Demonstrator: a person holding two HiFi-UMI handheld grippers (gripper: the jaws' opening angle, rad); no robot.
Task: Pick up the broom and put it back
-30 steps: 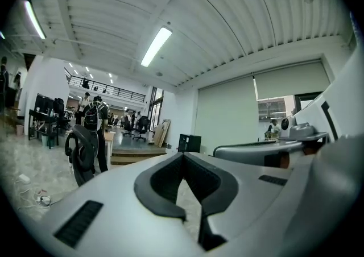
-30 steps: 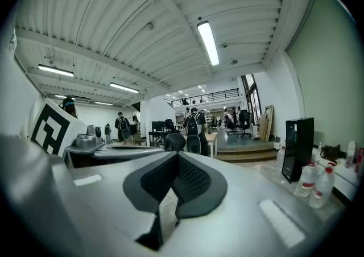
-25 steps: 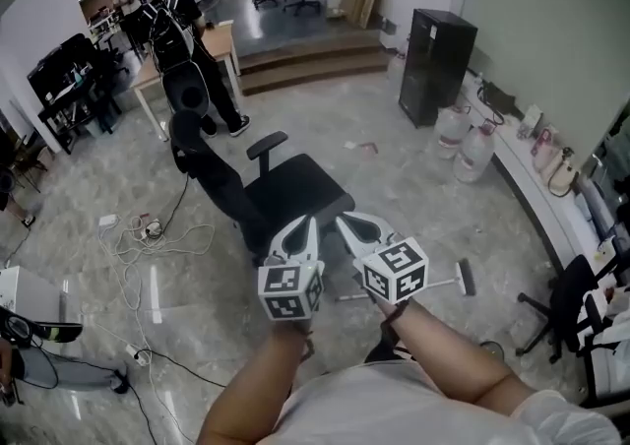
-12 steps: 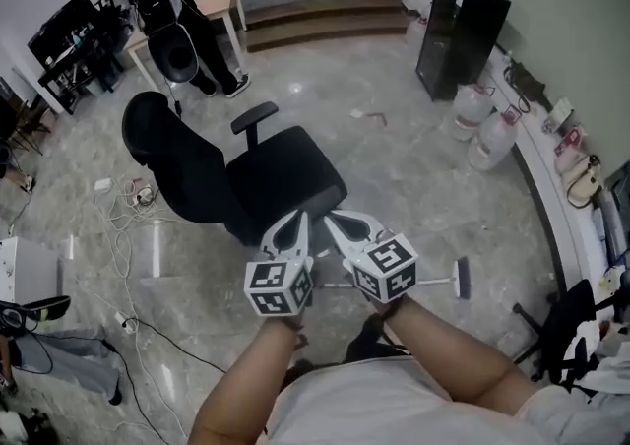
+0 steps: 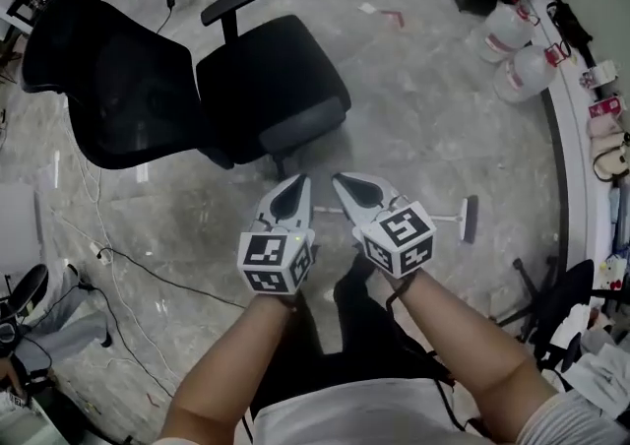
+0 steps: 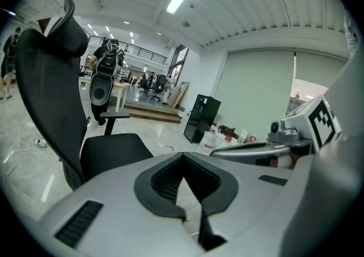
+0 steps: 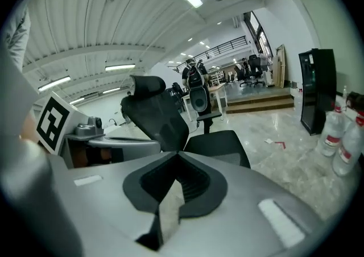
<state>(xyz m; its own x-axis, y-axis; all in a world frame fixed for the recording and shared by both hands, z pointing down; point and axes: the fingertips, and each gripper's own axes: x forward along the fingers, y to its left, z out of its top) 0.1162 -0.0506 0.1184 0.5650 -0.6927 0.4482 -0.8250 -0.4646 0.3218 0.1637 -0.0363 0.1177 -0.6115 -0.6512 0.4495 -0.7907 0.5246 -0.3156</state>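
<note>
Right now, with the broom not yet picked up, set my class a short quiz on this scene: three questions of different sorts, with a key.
1. Where does the broom lie? A on a desk; B on the floor; C leaning on a wall.
2. True or false: the left tool and the right tool are both shut and empty.
3. How many water jugs stand on the floor?
Key: 1 B; 2 true; 3 two.

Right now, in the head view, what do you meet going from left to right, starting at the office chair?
Black office chair → left gripper → right gripper → broom head → water bottles by the wall.
</note>
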